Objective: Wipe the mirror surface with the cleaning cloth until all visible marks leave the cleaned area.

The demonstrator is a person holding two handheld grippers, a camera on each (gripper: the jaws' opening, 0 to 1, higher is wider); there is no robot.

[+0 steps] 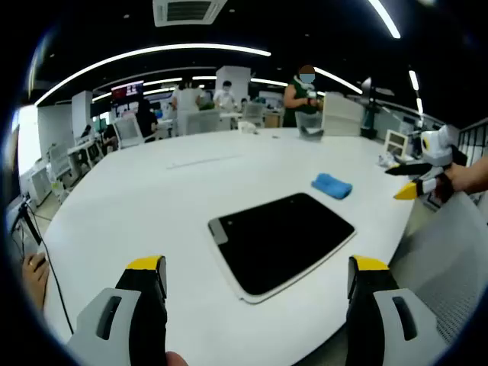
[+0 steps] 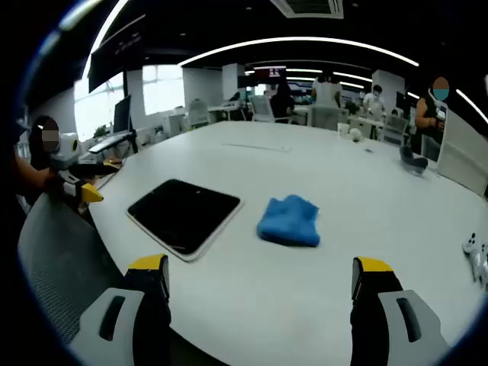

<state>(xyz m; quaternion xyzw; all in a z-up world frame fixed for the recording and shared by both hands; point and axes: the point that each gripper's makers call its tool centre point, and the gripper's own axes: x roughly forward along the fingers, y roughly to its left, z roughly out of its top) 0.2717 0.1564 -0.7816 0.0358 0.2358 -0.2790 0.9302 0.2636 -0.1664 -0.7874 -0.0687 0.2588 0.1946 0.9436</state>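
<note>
mirror [image 1: 282, 242] lies flat on the white desk [image 1: 152, 198], dark glass w/ pale rim, rounded corners. in the left gripper view it's just ahead of the left hand-held gripper [image 1: 255, 286], between the lines of its two jaws, nearer the right one. in the right gripper view the mirror [image 2: 184, 216] sits ahead and left of the right hand-held gripper [image 2: 259, 284], close to the desk [image 2: 358, 252] edge. no marks can be made out on the glass at this res.

blue cleaning cloth [image 1: 332, 185] is bunched up on the desk, beyond the mirror's far right corner in the left gripper view, near it but apart. in the right gripper view the cloth [image 2: 289, 220] is straight ahead between the jaws, just right of the mirror, not touching it.

both hand-held grippers: jaws spread wide, yellow tips, nothing between them, hovering short of the desk items. right hand-held gripper also shows at the right edge of the left gripper view [image 1: 415, 179], held by a hand [image 1: 467, 175]; left one shows at the left edge of the right gripper view [image 2: 80, 187].

grey mesh chair back [image 2: 57, 252] sits left of the right hand-held gripper. farther out: people [image 1: 301, 95] standing past the desk, office desks, chairs, curved ceiling light strips [image 1: 152, 55], a small white object [image 2: 476, 255] at the desk's right edge.
</note>
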